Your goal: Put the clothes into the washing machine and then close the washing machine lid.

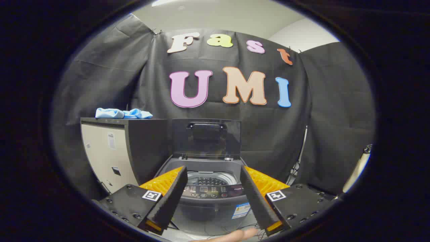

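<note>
- A dark cabinet (124,148) stands just beside the washing machine, at its 9 o'clock.
- The washing machine (208,198) sits ahead of the fingers, its lid (206,137) raised upright.
- The gripper (213,183) is spread wide, holding nothing.
- Light blue clothes (122,113) lie on the cabinet's top, at 10 o'clock from the lid.

Staged recording booth fitted out as a laundry corner, not a lived-in home. Walled by black cloth (322,111) hung in creased panels, clipped at the top, with plain pale ceiling (228,15) above. Furnished with a small top-loading washing machine (210,198), lid (206,137) raised, beside a dark cabinet (134,148) bearing pale blue clothes (122,113). Cables trailing at the cloth's foot.
</note>
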